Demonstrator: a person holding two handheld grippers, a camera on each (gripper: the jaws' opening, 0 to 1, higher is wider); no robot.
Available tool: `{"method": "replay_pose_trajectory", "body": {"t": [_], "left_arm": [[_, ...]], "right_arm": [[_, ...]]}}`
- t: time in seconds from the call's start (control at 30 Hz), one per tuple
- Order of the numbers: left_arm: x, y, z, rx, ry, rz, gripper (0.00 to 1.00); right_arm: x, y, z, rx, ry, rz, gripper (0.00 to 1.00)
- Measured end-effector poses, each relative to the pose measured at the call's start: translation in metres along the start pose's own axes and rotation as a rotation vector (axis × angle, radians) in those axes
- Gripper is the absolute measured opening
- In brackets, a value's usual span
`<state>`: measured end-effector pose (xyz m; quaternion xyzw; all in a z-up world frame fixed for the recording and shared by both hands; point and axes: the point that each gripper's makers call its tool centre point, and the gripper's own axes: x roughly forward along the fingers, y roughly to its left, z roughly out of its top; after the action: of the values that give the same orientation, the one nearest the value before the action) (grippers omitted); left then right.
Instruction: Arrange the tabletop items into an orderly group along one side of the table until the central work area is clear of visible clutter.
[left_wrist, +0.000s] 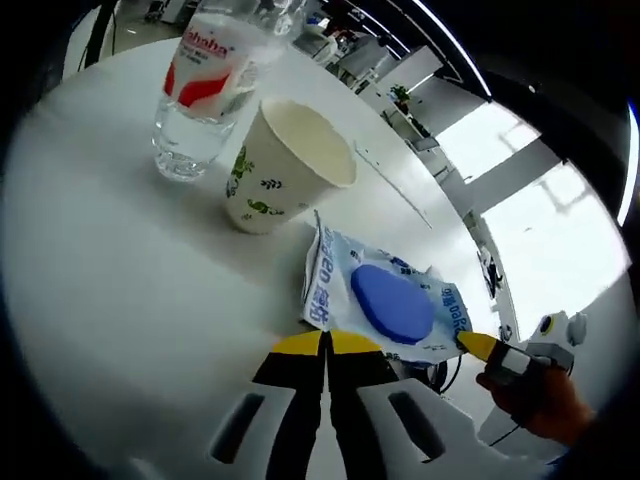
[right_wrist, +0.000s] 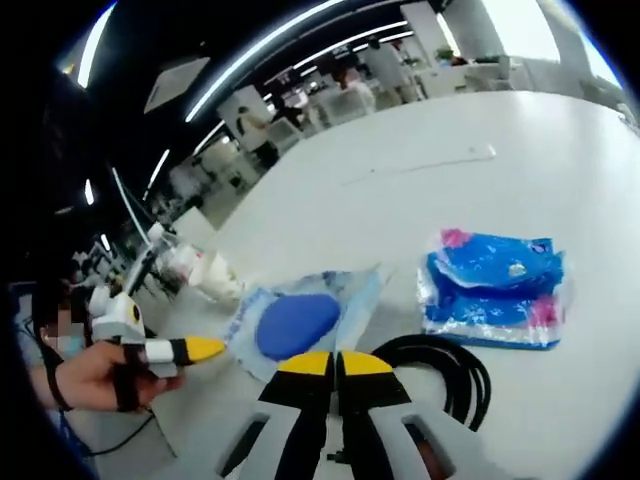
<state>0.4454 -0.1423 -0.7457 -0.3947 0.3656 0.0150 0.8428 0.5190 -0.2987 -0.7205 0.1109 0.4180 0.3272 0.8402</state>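
Note:
A blue-and-white wet-wipes pack (left_wrist: 385, 300) with a round blue lid lies flat on the white table (left_wrist: 110, 280). My left gripper (left_wrist: 325, 345) is shut, its yellow tips just short of the pack's near edge. My right gripper (left_wrist: 478, 346) comes in from the right and is held by a hand, its yellow tip at the pack's far corner. In the right gripper view the same pack (right_wrist: 298, 322) lies just beyond my shut right gripper (right_wrist: 335, 362), and the left gripper (right_wrist: 198, 349) sits at its left edge. A paper cup (left_wrist: 282, 165) and a water bottle (left_wrist: 195, 85) stand together beyond the pack.
A coiled black cable (right_wrist: 445, 368) lies right of my right jaws. Blue tissue packs (right_wrist: 495, 285) rest on the table further right. The cup and bottle (right_wrist: 205, 270) show small at the table's left side. Desks and people stand in the room behind.

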Motion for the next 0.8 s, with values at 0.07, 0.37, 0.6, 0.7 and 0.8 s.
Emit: {"method": "replay_pose_trajectory", "body": {"t": [0.07,0.37,0.6,0.7,0.8], "left_arm": [[0.004,0.000,0.001,-0.017,-0.007,0.005,0.00],[0.016,0.001,0.013,-0.095,-0.039,0.016,0.00],[0.021,0.003,0.020,-0.113,-0.058,0.028,0.00],[0.021,0.001,0.023,-0.140,-0.075,0.016,0.00],[0.022,0.001,0.022,-0.141,-0.071,0.021,0.00]], "right_arm": [[0.004,-0.003,0.002,0.004,0.006,0.001,0.00],[0.023,-0.014,0.008,0.019,0.023,0.025,0.00],[0.033,-0.021,0.005,0.066,0.021,0.027,0.00],[0.036,-0.023,0.003,0.071,0.025,0.020,0.00],[0.037,-0.026,0.000,0.071,0.034,0.009,0.01]]}}
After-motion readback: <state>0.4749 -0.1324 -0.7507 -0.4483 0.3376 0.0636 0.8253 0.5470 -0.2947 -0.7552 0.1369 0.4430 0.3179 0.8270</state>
